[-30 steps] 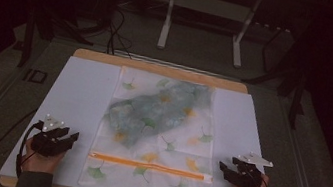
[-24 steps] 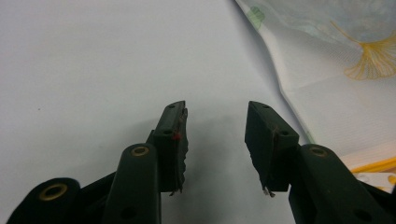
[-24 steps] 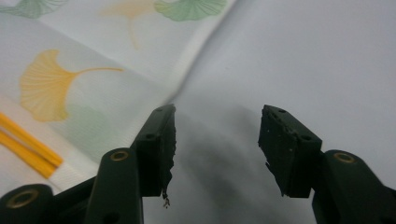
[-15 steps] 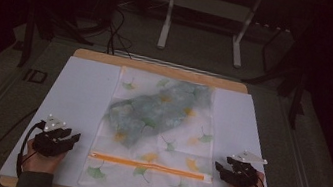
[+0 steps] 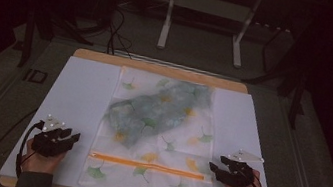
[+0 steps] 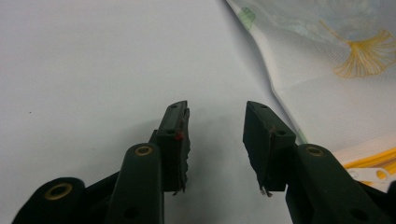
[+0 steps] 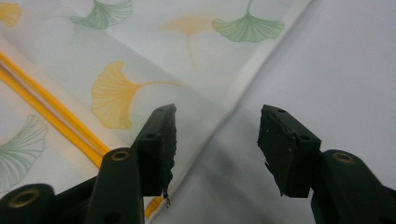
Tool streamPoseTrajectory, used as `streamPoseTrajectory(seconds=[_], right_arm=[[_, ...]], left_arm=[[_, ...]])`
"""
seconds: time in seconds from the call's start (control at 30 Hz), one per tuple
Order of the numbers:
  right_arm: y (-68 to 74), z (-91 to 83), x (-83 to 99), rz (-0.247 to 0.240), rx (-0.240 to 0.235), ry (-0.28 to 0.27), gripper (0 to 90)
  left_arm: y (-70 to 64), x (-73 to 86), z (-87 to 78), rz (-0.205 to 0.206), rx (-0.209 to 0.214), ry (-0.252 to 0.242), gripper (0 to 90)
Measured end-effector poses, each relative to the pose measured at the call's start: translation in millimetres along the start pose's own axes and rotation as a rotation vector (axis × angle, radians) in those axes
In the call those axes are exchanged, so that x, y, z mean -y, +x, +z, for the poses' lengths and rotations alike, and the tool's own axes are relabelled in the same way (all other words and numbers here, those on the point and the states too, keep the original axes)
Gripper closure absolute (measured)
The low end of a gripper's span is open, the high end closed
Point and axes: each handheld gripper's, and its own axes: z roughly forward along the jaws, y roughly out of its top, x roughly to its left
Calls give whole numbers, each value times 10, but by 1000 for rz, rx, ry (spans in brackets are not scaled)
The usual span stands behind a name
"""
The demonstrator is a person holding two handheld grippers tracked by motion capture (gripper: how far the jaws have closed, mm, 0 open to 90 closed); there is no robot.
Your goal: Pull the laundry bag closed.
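left gripper (image 5: 72,137): jaws wide, nothing between, at 8 o'clock on the white table cover (image 5: 79,90) | right gripper (image 5: 213,168): jaws wide, straddling the pouch's edge at 4 o'clock | ginkgo-print zip pouch (image 5: 157,137): centre, flat, orange zipper (image 5: 145,165) toward 6 o'clock

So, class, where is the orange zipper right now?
In the high view, the orange zipper runs across the near end of the leaf-print bag, between both grippers.

White sheet (image 5: 78,94) spread over wooden tabletop (image 5: 158,68), wood edge seen at far & near sides, white metal stand (image 5: 206,16) w/ two feet set on grey floor (image 5: 128,37) behind, black cables (image 5: 117,22) trailed nearby, dark surroundings
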Motion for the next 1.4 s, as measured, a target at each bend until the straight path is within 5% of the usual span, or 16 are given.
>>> streamPoseTrajectory(seconds=[1.4], right_arm=[[458,178,-269,-183,-102,26,446]], left_arm=[[8,8,3,-1,-19,22,576]])
